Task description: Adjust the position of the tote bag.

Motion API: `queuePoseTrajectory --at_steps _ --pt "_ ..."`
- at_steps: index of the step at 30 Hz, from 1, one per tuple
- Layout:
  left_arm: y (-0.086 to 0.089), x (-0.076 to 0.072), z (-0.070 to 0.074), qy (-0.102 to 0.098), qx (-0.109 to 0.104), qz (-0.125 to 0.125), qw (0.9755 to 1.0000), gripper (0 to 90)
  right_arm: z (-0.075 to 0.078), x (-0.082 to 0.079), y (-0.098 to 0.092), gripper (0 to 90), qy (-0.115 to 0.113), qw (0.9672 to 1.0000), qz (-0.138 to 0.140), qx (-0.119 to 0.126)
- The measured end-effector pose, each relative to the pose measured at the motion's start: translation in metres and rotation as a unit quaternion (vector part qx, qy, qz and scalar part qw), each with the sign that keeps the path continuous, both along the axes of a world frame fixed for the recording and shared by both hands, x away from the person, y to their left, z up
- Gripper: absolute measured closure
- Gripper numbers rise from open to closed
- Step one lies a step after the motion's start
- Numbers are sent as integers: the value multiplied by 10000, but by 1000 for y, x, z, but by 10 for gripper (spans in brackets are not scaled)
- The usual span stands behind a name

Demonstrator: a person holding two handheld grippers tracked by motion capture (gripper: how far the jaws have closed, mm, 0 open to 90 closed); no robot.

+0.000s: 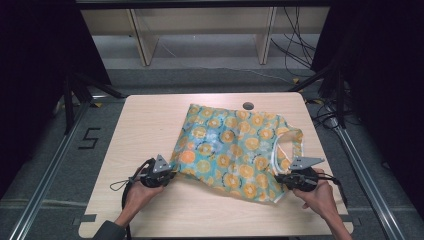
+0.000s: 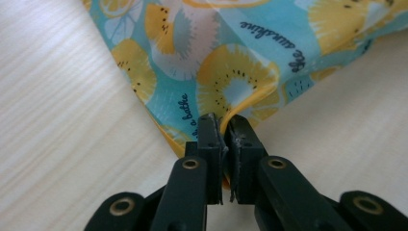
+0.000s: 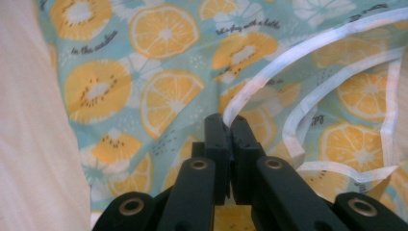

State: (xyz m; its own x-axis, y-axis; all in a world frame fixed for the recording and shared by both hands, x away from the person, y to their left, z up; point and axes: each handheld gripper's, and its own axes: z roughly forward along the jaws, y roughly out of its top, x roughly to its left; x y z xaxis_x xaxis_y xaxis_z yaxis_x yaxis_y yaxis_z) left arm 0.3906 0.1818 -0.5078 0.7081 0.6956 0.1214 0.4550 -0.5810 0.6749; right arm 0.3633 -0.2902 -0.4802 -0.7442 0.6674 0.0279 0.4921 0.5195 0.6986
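A thin fabric bag [image 1: 235, 150] lies spread on my wooden table [image 1: 150, 125], more to the right side and a little turned. It is turquoise with a print of orange slices and yellow kiwi slices, with small dark writing. White trim runs along its handle opening at the right. The cloth is wrinkled, not flat, and its near edge is lifted a bit at both corners.

You are working at a light wooden table [image 1: 150, 120] with rounded corners and a round hole [image 1: 248, 106] near the middle of its far edge. A turquoise fabric bag [image 1: 230, 145] printed with orange slices is lying spread across the table's centre, reaching toward the right edge, its white-trimmed handle opening [image 1: 286, 145] facing that edge.
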Motion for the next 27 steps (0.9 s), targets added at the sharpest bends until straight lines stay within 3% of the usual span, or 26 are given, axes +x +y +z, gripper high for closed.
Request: queuePoseTrajectory --at_steps 7,9,10,12,15,16,19,20,22,23,25,26,27 --pt "6 31 1 -24 6 268 9996 860 5 -19 17 892 10 9992 317 228" --pt "5 50 3 -57 44 360 9993 861 5 -26 29 891 22 9987 506 55" --pt "5 50 3 -57 44 360 9993 860 5 -26 29 891 22 9987 506 55" --pt "6 63 3 16 -30 483 9988 859 5 -29 35 892 89 9973 663 290" --pt "7 79 1 1 -241 698 9973 852 7 -33 41 891 24 9967 783 228" --pt "5 88 -1 -37 -326 884 9955 845 7 -37 49 891 45 9958 834 367" --pt "0 98 0 -69 -232 917 9955 826 4 -38 54 891 178 9936 1022 444" --pt "1 100 2 -65 -238 930 9954 805 2 -41 55 891 337 9938 959 458" --pt "3 100 4 -39 -256 968 9950 735 1 -40 56 889 277 9937 1008 395" --pt "6 98 6 38 -370 1058 9937 735 1 -40 57 884 314 9934 1016 418" --pt "10 88 10 92 -434 1124 9927 613 1 -39 56 845 294 9933 1028 435" --pt "11 79 12 84 -379 1137 9928 497 2 -39 55 789 259 9934 1020 447" --pt "12 69 15 75 -323 1188 9924 443 7 -36 51 646 318 9936 999 421"
